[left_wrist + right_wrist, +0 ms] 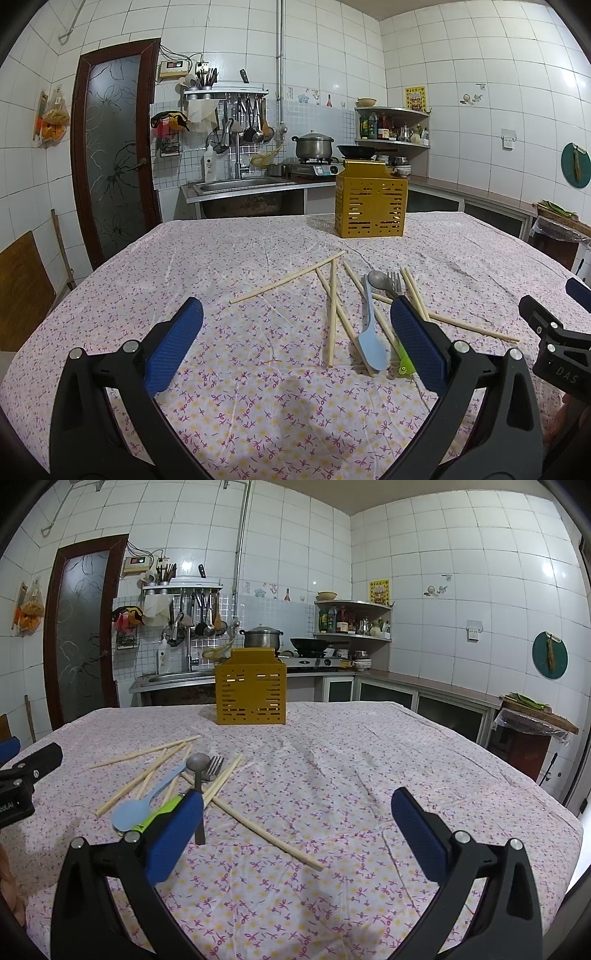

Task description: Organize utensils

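- Left claw (pixel 295 339): spread wide, holding nothing, hovering low over the desk (pixel 221 387) just left of the utensil pile.
- Right claw (pixel 295 827): also spread and empty, hovering to the right of the same pile; its left finger hides part of the pile from the wrist view.
- Chopsticks (pixel 332 314): scattered and crossing each other on the flowered cloth, mid-desk.
- Blue spoon (pixel 371 339), grey spoon (pixel 378 280), fork (pixel 395 282) and a green-handled piece (pixel 402 360) lie tangled among the sticks, some touching or overlapping.
- Yellow slotted holder (pixel 370 201): upright at the far side of the desk, well apart from the pile; nothing seen sticking out above its rim.
- Judgement: sorting not yet begun; first pick pending.
- Do it well: take a stick on top of the pile first, pinch near its middle, lift straight up so crossed neighbours do not drag.
- Risk: thin round sticks may roll or slip from the pads.
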Tool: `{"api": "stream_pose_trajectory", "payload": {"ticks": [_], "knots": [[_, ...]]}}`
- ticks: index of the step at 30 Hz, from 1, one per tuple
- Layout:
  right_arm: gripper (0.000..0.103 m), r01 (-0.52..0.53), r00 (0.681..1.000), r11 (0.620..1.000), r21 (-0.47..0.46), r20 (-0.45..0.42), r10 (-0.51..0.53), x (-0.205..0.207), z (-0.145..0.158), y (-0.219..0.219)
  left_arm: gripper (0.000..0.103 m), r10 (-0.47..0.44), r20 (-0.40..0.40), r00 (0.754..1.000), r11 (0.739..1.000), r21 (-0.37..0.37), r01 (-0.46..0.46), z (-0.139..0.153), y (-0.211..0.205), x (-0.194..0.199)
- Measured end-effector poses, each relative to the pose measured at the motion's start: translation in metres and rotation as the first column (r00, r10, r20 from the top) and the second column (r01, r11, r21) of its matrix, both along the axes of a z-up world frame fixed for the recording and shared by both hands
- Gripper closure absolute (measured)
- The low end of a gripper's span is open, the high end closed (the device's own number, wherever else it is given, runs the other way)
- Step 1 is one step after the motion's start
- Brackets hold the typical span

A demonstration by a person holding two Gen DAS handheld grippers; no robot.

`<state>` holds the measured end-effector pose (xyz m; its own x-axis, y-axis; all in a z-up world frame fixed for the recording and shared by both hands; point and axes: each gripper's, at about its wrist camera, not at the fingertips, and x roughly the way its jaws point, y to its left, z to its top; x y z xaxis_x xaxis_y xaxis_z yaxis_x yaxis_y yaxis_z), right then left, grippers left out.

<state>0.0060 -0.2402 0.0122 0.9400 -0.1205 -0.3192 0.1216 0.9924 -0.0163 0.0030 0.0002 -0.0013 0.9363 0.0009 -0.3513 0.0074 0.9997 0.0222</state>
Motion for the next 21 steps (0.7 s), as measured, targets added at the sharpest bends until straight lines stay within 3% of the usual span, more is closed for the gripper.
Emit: {"api": "stream_pose_trajectory", "payload": {"ticks": [21], "knots": [[0.004,0.023,1.000,1.000,-0.012,-0.005,-0.023,0.0018,-0.0012,0.0008,0.005,-0.023,-0.012,1.000,1.000,0.005,0.023,-0.0015,-0.0066,0.0012]]}}
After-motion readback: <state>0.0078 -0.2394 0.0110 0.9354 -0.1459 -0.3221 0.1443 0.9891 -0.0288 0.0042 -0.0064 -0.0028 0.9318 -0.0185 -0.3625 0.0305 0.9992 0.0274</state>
